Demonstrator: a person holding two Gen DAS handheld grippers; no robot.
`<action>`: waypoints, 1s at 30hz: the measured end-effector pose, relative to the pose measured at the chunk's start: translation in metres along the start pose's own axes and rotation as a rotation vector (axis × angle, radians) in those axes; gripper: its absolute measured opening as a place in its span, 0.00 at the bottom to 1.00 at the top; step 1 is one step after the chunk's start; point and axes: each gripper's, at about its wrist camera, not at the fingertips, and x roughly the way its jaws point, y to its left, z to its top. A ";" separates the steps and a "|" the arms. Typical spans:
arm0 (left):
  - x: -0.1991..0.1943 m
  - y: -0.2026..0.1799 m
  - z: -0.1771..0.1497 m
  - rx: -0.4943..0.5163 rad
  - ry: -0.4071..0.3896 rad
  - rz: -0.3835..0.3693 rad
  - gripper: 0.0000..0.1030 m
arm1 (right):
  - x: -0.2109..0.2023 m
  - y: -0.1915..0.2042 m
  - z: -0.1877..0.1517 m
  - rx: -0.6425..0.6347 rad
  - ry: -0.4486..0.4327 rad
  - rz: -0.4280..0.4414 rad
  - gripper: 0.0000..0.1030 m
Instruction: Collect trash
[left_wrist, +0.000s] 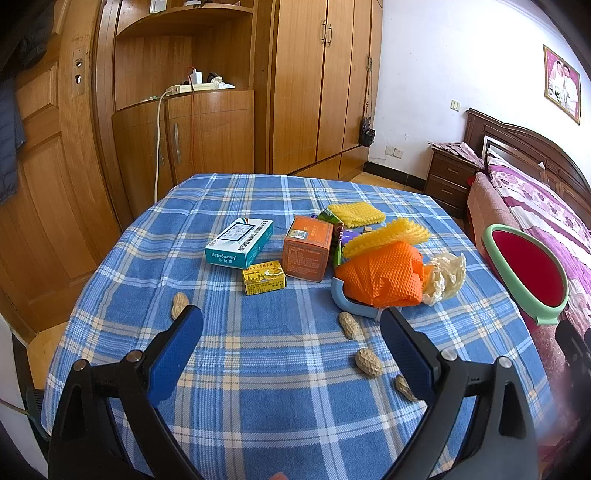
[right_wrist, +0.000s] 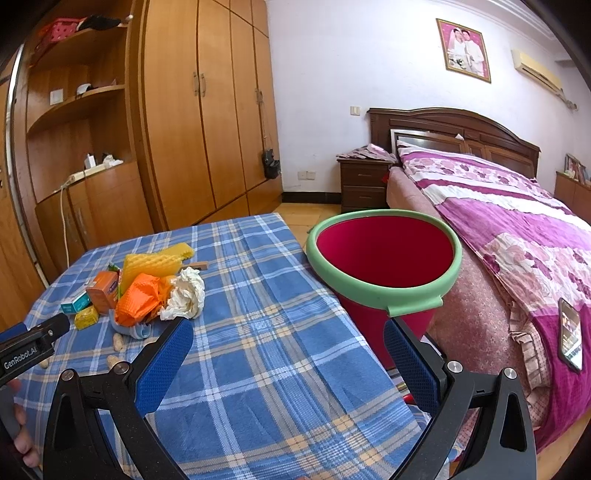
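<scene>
Knobbly peanut shells dot plaid cloth before dimpled orange foam.

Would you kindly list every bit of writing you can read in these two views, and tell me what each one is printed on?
"MeteoSpasmyl": on the front side of the teal and white box, lying on the table.
"GenRobot.AI": on the body of the left gripper, seen in the right wrist view.
Chinese print on the teal and white box: too blurred to read.
Orange box: label print too small to read.
Small yellow box: print too small to read.
</scene>
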 end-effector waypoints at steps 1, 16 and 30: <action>0.000 0.000 0.000 0.000 0.000 0.001 0.94 | 0.000 0.000 0.000 0.000 0.000 0.000 0.99; 0.000 0.000 0.000 -0.001 0.000 0.001 0.94 | 0.000 -0.001 0.000 0.004 -0.001 -0.001 0.99; 0.003 0.005 0.000 -0.002 0.005 0.007 0.93 | 0.002 -0.003 -0.002 0.011 0.009 0.002 0.99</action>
